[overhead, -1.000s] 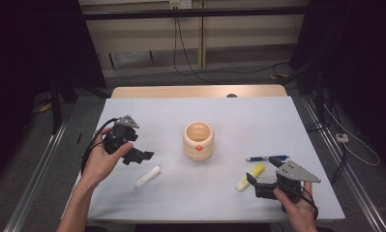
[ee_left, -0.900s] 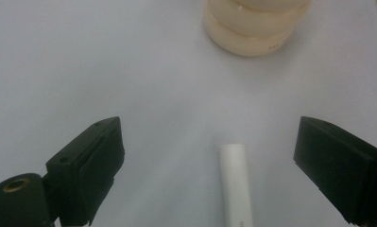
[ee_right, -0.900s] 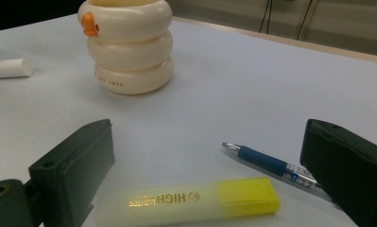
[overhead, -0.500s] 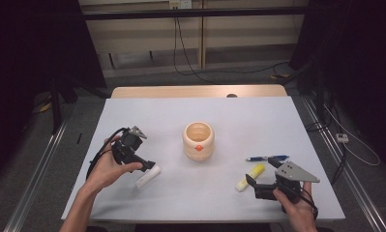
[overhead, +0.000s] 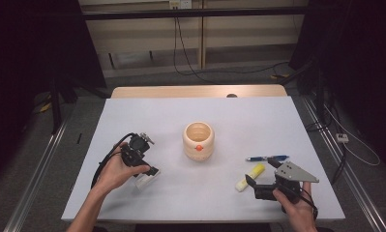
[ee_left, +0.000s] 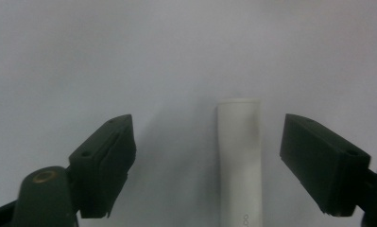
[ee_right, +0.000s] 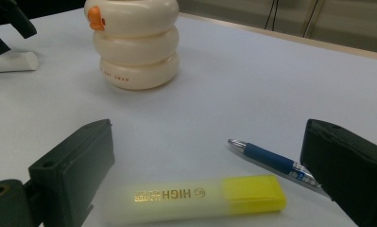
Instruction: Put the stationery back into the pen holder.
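Left gripper (overhead: 151, 171) is low over the white marker (overhead: 146, 180) at the front-left of the surface (overhead: 147, 121). Jaws are spread and have just been closing in — the marker lies between them, but the pads aren't on it. In the left gripper view the white barrel (ee_left: 239, 161) runs lengthwise up the frame, nearer the right-hand jaw than the left, with a clear gap on both sides. It lies flat on the surface, blunt end pointing away from the camera.

Right gripper (overhead: 252, 182) sits at the front-right, jaws spread, nothing between the pads. In the right gripper view the yellow highlighter (ee_right: 195, 198) lies crosswise on the surface just ahead of the jaws, cap end toward the right-hand jaw. Blue pen (ee_right: 271, 163) is just behind it, angled, its far end hidden by the right-hand jaw. High view shows the same pair: highlighter (overhead: 250, 176) just beside the gripper tips, pen (overhead: 267, 158) a little further back.

Cream ringed holder (overhead: 198, 140) stands upright mid-surface, between the two grippers and well apart from both — orange beak-like bump on its front side. It also shows at the top of the right gripper view (ee_right: 134, 42).
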